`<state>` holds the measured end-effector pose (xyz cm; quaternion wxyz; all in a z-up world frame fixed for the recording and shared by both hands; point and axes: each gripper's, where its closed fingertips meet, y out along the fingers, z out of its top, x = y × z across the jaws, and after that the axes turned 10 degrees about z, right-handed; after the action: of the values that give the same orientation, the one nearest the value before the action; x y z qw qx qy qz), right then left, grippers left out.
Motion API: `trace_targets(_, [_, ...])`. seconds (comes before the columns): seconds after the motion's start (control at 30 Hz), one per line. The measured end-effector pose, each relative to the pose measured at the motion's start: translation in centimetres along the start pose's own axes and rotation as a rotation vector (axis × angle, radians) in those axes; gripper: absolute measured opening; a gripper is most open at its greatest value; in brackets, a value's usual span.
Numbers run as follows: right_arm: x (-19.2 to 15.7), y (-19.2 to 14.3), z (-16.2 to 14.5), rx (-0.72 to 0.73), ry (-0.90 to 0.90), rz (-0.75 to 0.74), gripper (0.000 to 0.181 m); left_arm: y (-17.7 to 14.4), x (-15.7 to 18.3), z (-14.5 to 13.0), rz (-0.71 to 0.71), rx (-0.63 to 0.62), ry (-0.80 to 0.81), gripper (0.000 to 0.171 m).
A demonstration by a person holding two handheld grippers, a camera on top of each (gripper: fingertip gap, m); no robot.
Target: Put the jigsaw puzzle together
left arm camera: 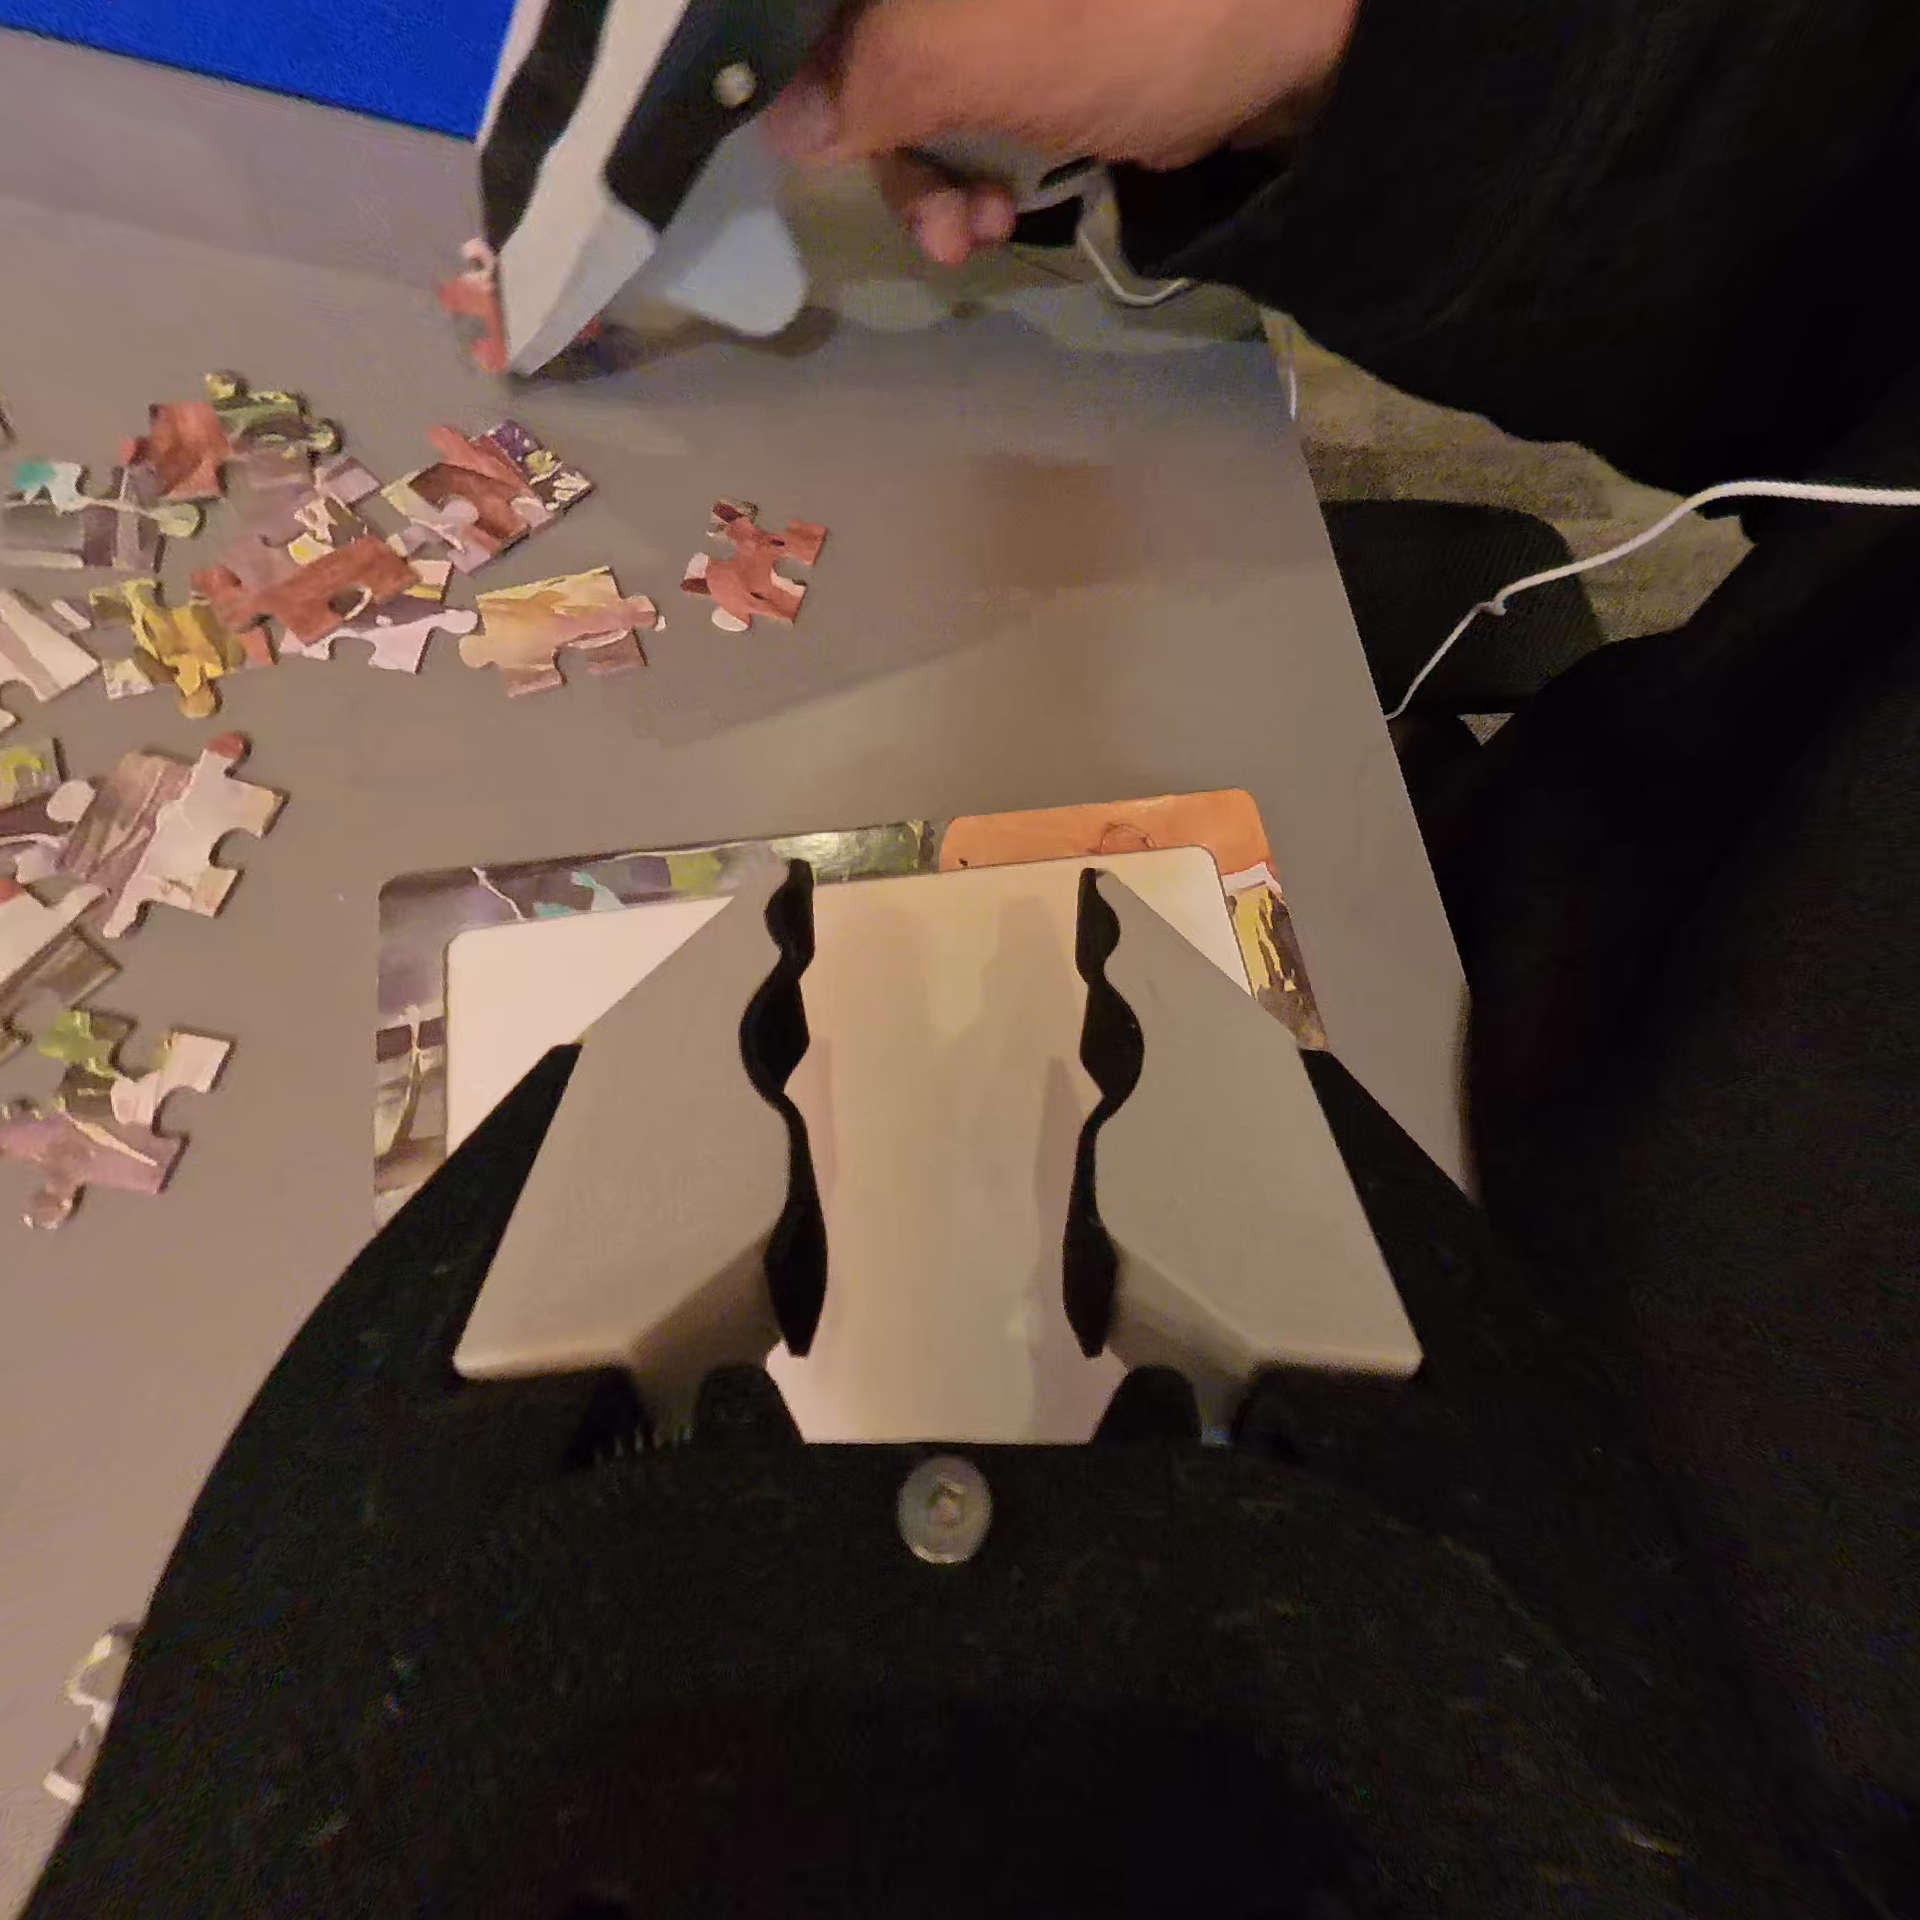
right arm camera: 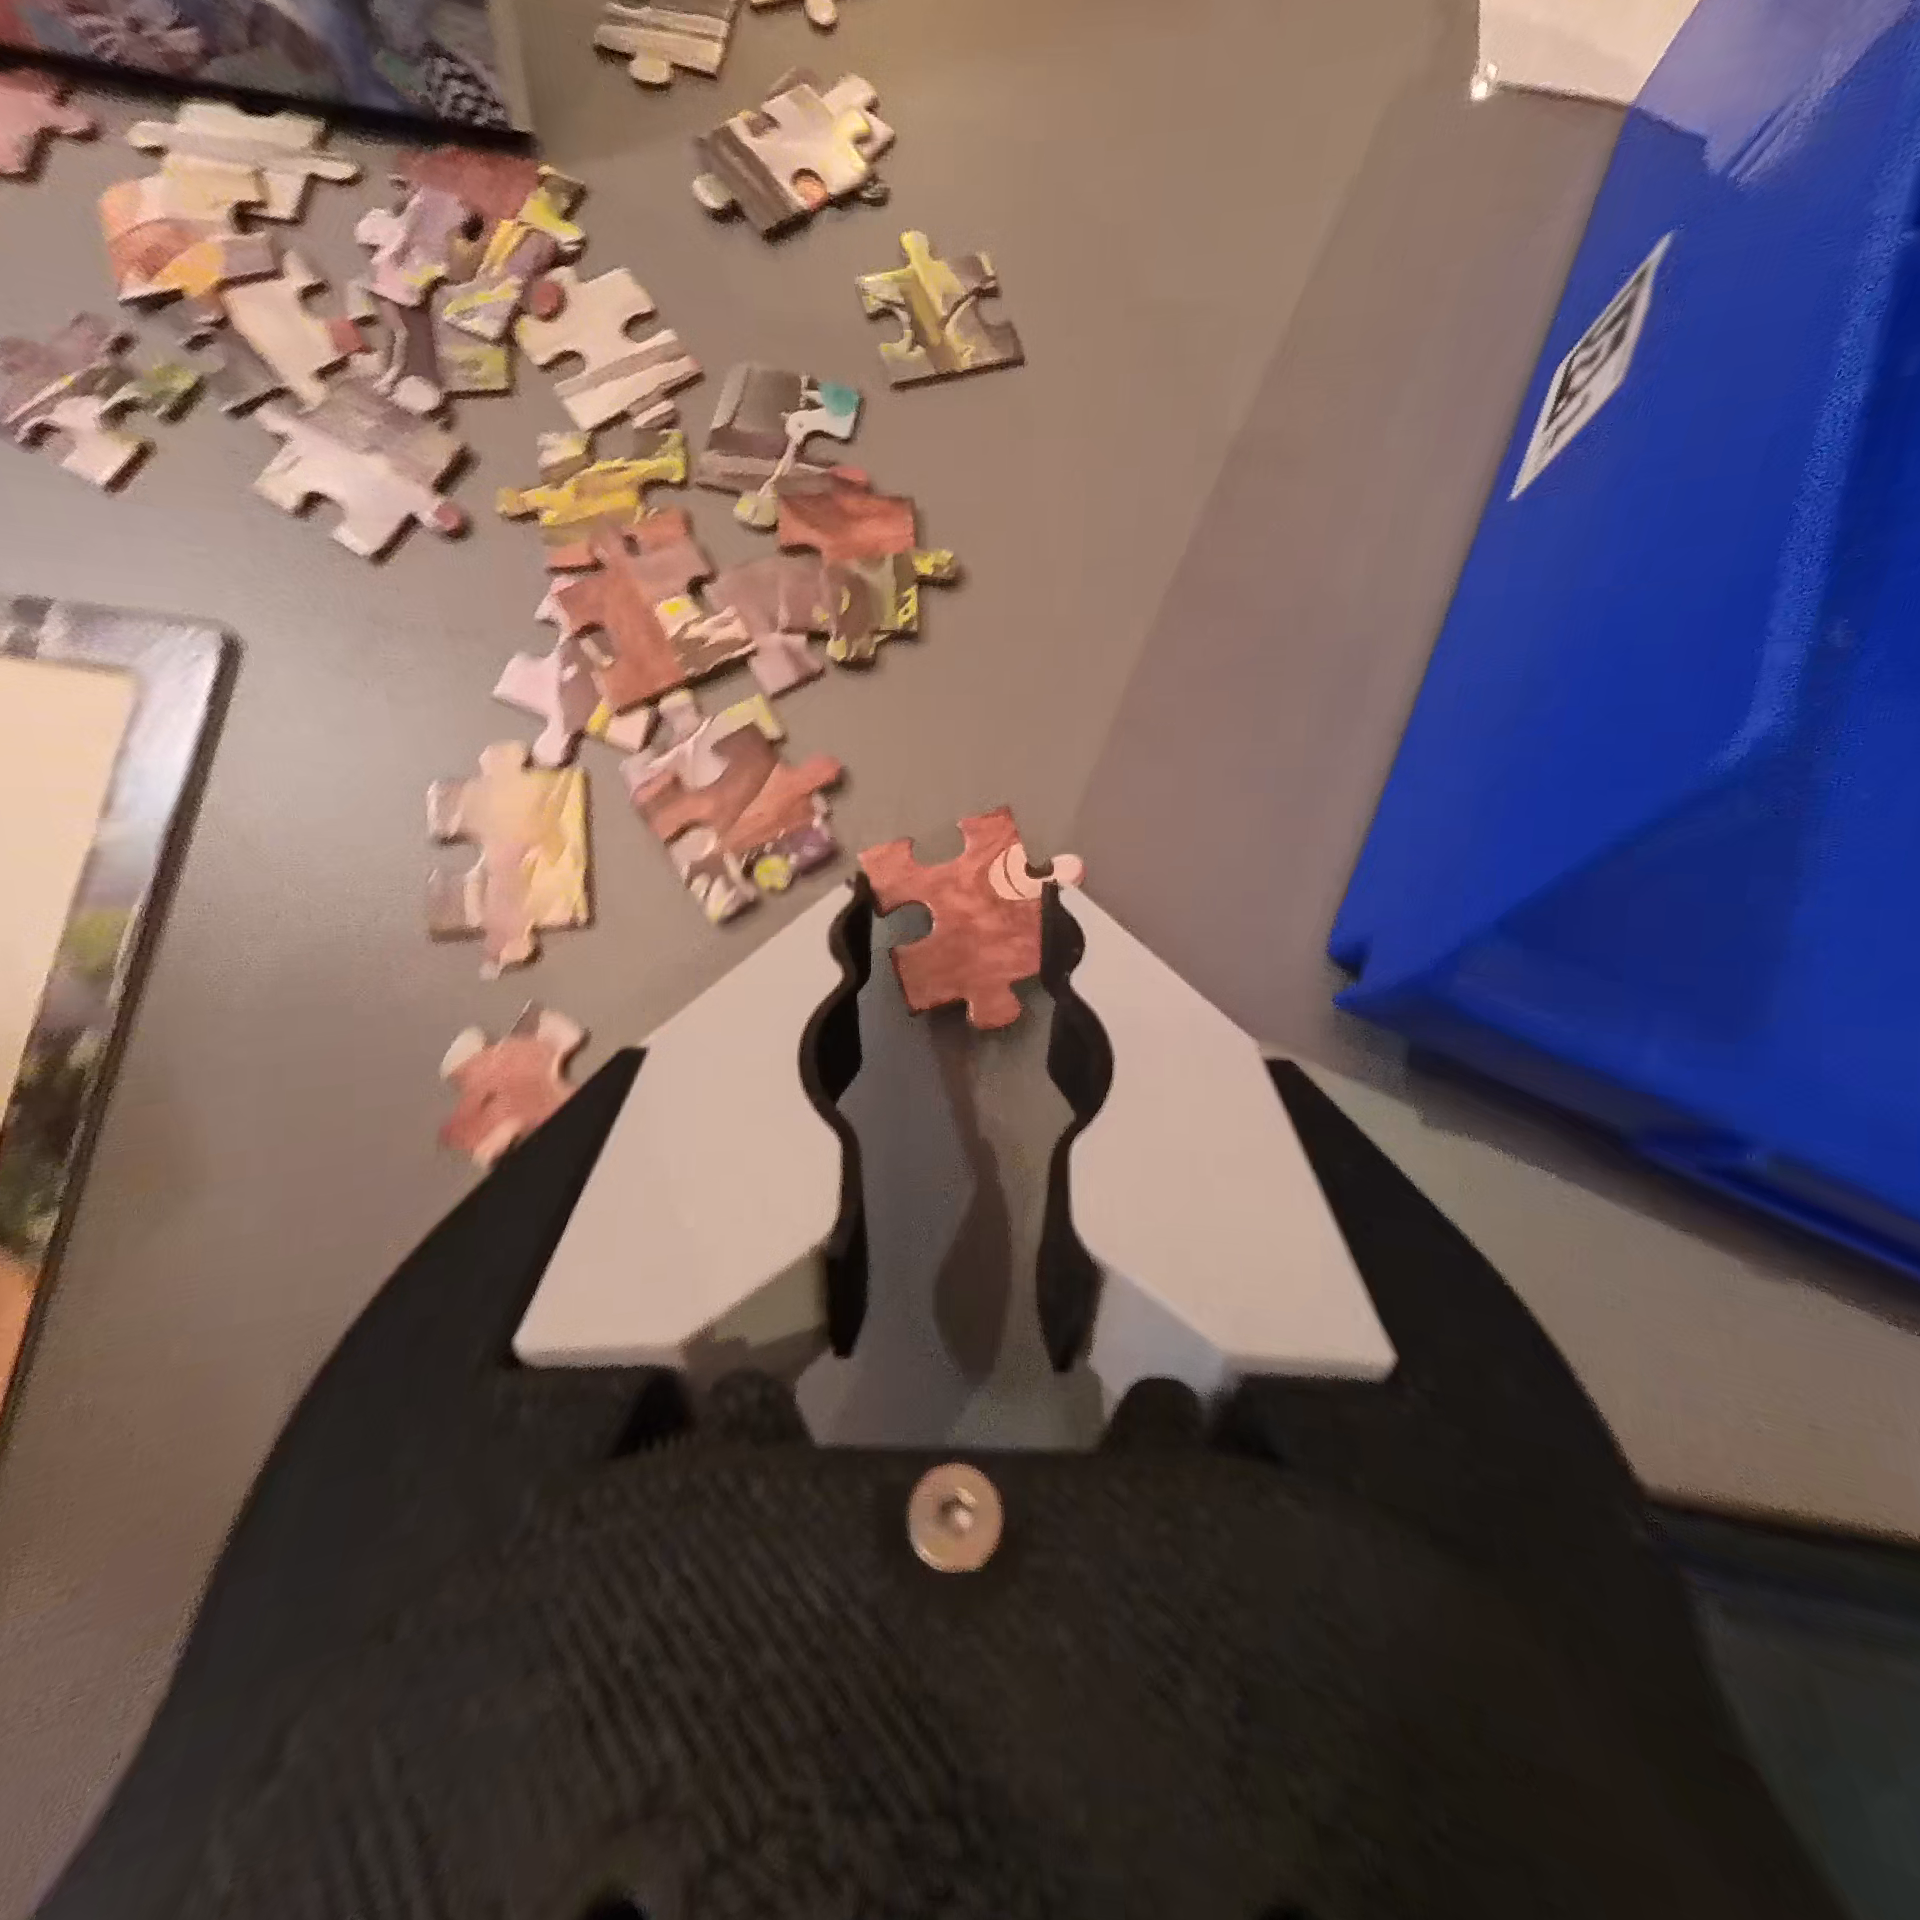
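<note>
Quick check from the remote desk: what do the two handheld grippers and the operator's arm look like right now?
Both match: the left gripper and right gripper each have a textured black body with a silver centre screw, pale grey wedge-shaped fingers and wavy black inner pads. The left view shows a hand on the right gripper's white handle, a black sleeve and a thin white cable.

The right gripper (right arm camera: 956, 894) pinches a reddish-brown piece (right arm camera: 961, 920) between its fingertips, clear of the grey table (right arm camera: 1195, 520). Loose pieces (right arm camera: 623, 540) lie scattered ahead and to the left. A blue box (right arm camera: 1683, 727) stands at right; the puzzle tray (right arm camera: 197, 727) shows at left.
</note>
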<state>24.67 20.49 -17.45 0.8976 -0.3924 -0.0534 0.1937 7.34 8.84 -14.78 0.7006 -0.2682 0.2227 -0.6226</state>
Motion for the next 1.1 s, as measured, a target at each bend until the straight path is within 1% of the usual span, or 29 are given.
trace_targets(0.07, [-1.1,-1.7,-0.2,0.021,-0.061,0.035,0.030,0.1,0.0,0.0,-0.006,0.002,-0.017,0.050])
trace_targets(0.1, [-2.1,-2.4,-0.4,0.026,-0.105,0.084,0.031,0.2,0.3,0.0,-0.013,0.006,-0.022,0.050])
trace_targets(0.2, [-6.4,-4.0,-1.6,0.035,-0.298,0.298,0.030,1.1,0.8,1.0,-0.026,0.025,-0.022,0.050])
trace_targets(0.27, [-8.7,-4.3,-3.1,0.024,-0.432,0.411,0.030,2.3,0.8,1.7,-0.018,0.019,-0.011,0.049])
trace_targets(0.37, [-10.1,-3.6,-4.9,-0.028,-0.507,0.492,0.031,4.5,-0.1,2.2,0.025,-0.019,0.019,0.046])
trace_targets(0.43, [-10.1,-3.1,-5.5,-0.056,-0.520,0.509,0.031,5.7,-0.9,2.5,0.042,-0.039,0.024,0.045])
trace_targets(0.53, [-10.3,-3.0,-5.3,-0.051,-0.547,0.523,0.031,6.9,-1.7,3.0,0.032,-0.053,-0.003,0.042])
trace_targets(0.67, [-10.3,-2.5,-5.4,-0.069,-0.576,0.532,0.030,7.7,-2.3,3.5,0.011,-0.053,-0.034,0.039])
trace_targets(1.1, [-10.7,-2.3,-5.5,-0.103,-0.580,0.548,0.034,9.4,-3.4,3.5,-0.021,-0.073,-0.043,0.035])
